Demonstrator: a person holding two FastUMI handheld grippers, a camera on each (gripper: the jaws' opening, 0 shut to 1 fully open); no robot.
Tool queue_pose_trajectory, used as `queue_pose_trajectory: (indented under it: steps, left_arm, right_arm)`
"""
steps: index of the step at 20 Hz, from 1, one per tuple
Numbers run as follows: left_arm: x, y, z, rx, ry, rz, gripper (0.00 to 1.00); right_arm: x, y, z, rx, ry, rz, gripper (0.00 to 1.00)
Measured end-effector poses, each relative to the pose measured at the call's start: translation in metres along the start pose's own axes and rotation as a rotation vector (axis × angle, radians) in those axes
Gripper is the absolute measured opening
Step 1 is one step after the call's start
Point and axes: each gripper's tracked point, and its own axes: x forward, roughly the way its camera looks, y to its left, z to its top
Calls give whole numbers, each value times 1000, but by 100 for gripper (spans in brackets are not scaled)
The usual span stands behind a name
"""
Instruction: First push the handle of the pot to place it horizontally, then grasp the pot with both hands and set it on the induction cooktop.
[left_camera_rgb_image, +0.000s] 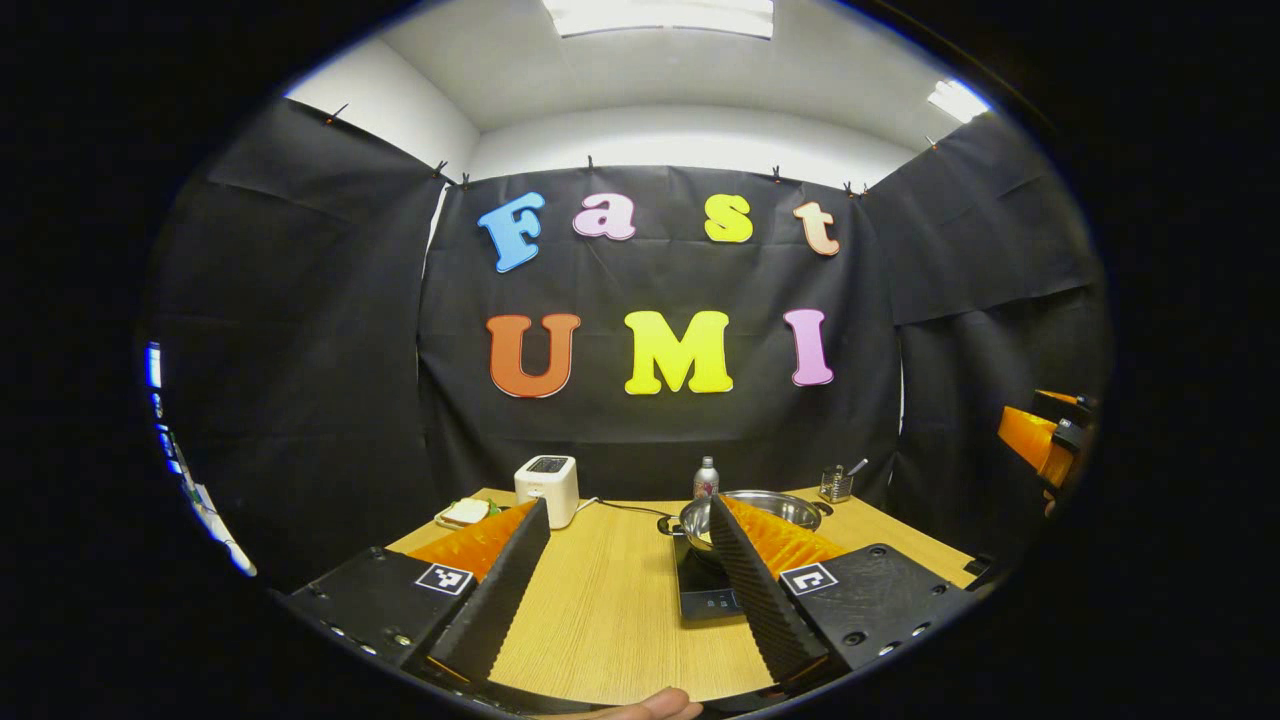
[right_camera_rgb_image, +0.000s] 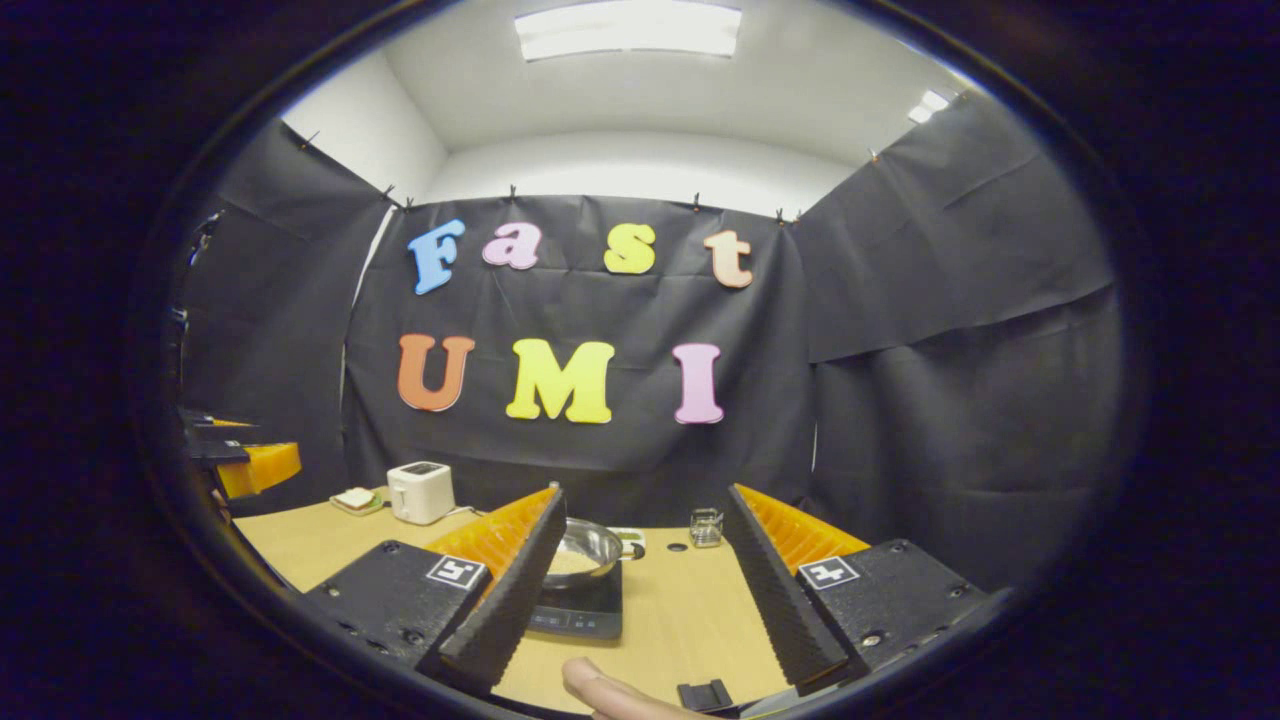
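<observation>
Both our grippers, left gripper (left_camera_rgb_image: 630, 570) and right gripper (right_camera_rgb_image: 645, 570), hang wide open, empty. We judge the steel pot (right_camera_rgb_image: 583, 552) on the induction cooktop (right_camera_rgb_image: 585, 612), mid-table, rigid, slippery: grip its side handles.

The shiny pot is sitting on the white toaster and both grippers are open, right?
Not quite. The pot is sitting on the black cooktop, not on the toaster, which stands apart at the table's far side. The right gripper view shows it. Both grippers are open.

Both views face the far wall from above the table's (left_camera_rgb_image: 610, 600) near edge, sharing the pot (left_camera_rgb_image: 745, 510) on the cooktop (right_camera_rgb_image: 585, 612).
</observation>
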Motion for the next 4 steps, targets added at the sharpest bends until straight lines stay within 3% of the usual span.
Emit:
queue_pose_trajectory:
  steps: [4]
  left_arm:
    - [-3, 16, -5, 2, -7, 16, 95]
  right_arm:
    - [-4, 14, -7, 9, 39, 12, 99]
